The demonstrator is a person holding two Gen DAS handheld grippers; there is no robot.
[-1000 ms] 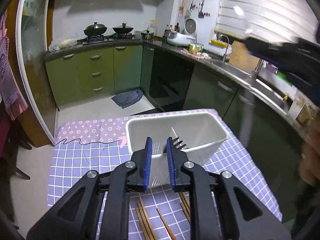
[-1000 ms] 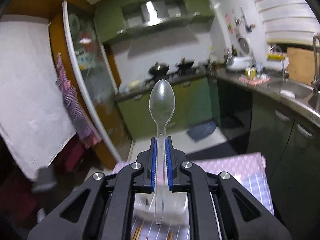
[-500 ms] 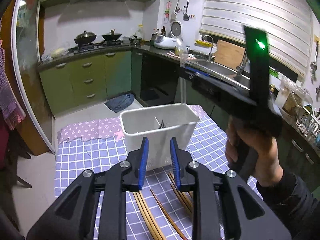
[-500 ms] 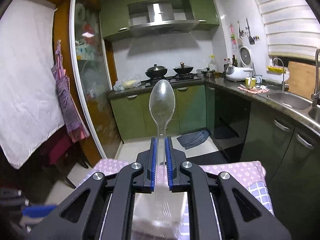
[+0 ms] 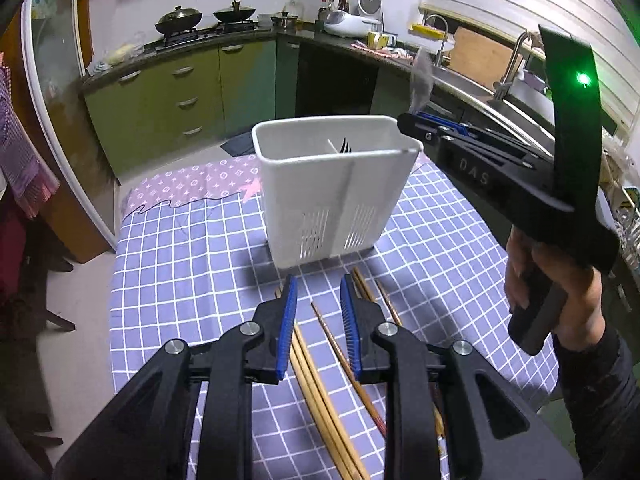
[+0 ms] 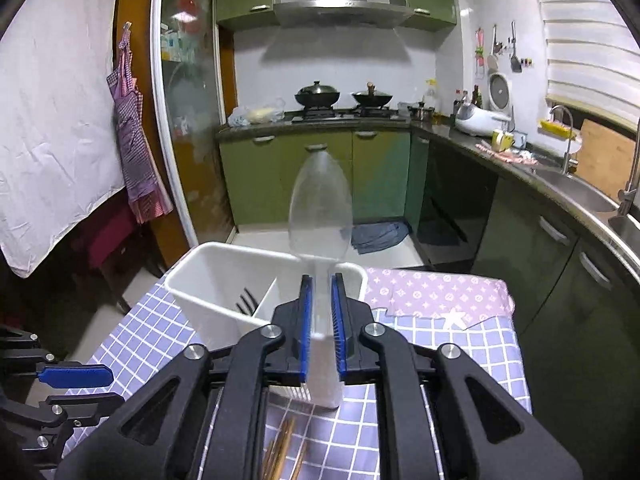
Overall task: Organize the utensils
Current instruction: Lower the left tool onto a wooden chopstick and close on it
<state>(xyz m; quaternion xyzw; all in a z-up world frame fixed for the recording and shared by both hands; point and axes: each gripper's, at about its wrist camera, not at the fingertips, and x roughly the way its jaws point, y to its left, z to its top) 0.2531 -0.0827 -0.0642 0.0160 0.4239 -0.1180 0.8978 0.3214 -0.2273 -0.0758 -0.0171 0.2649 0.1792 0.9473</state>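
Observation:
A white two-compartment utensil caddy [image 5: 320, 200] stands on the checked tablecloth; it also shows in the right wrist view [image 6: 216, 280]. A black fork [image 5: 345, 146] stands in one compartment. My right gripper [image 6: 320, 280] is shut on a clear plastic spoon [image 6: 320, 208], bowl up, above the caddy's right end; the gripper also shows in the left wrist view [image 5: 430, 118]. My left gripper [image 5: 318, 284] is open and empty above several wooden chopsticks [image 5: 316, 376] that lie in front of the caddy.
The purple checked tablecloth [image 5: 180, 264] covers a small table. Green kitchen cabinets [image 5: 180, 92], a stove with woks [image 6: 340, 96] and a sink counter [image 6: 568, 180] surround it. The floor drops off left of the table.
My left gripper drew back from the caddy and opened wider over the chopsticks. My right gripper brought the spoon down over the caddy's right end.

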